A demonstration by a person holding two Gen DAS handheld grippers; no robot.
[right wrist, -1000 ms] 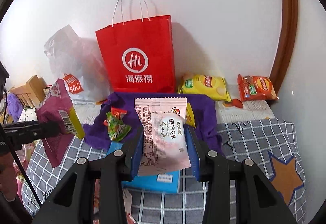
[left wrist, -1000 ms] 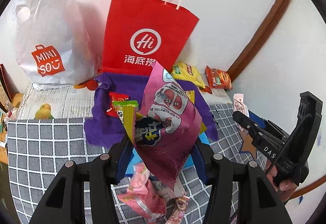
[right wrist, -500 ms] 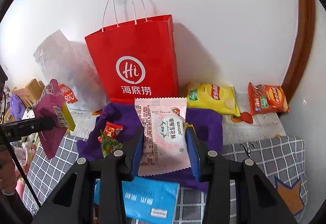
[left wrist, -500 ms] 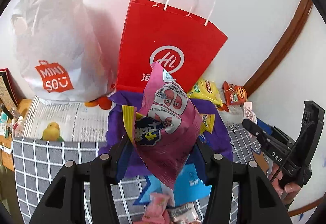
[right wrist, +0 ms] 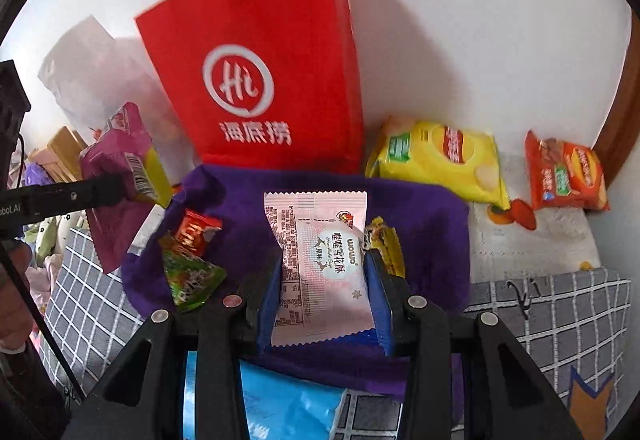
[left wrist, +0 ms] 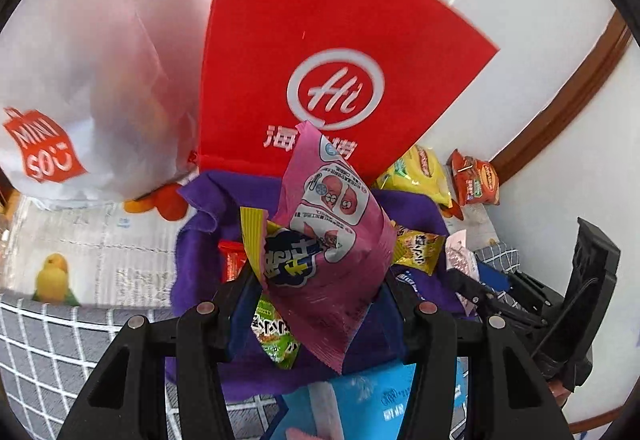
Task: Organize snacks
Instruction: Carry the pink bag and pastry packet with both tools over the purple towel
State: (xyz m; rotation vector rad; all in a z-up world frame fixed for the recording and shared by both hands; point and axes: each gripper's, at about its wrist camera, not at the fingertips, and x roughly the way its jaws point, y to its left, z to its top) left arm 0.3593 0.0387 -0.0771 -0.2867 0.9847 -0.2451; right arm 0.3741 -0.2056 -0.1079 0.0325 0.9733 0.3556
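Magenta foil snack bag (left wrist: 328, 260) clamped between left gripper (left wrist: 316, 304) jaws, held above the purple cloth (left wrist: 200, 240). Pale pink snack packet (right wrist: 320, 264) clamped in right gripper (right wrist: 320, 304), also over the cloth. Small red, green and yellow packets lie on the cloth. Red paper bag (right wrist: 256, 80) stands upright just behind, against the wall; yellow chip bag (right wrist: 436, 156) and orange bag (right wrist: 564, 172) to its right.

Magenta snack packet (left wrist: 332, 260) tilted above purple cloth (right wrist: 424, 224); pale pink packet (right wrist: 324, 268) upright.
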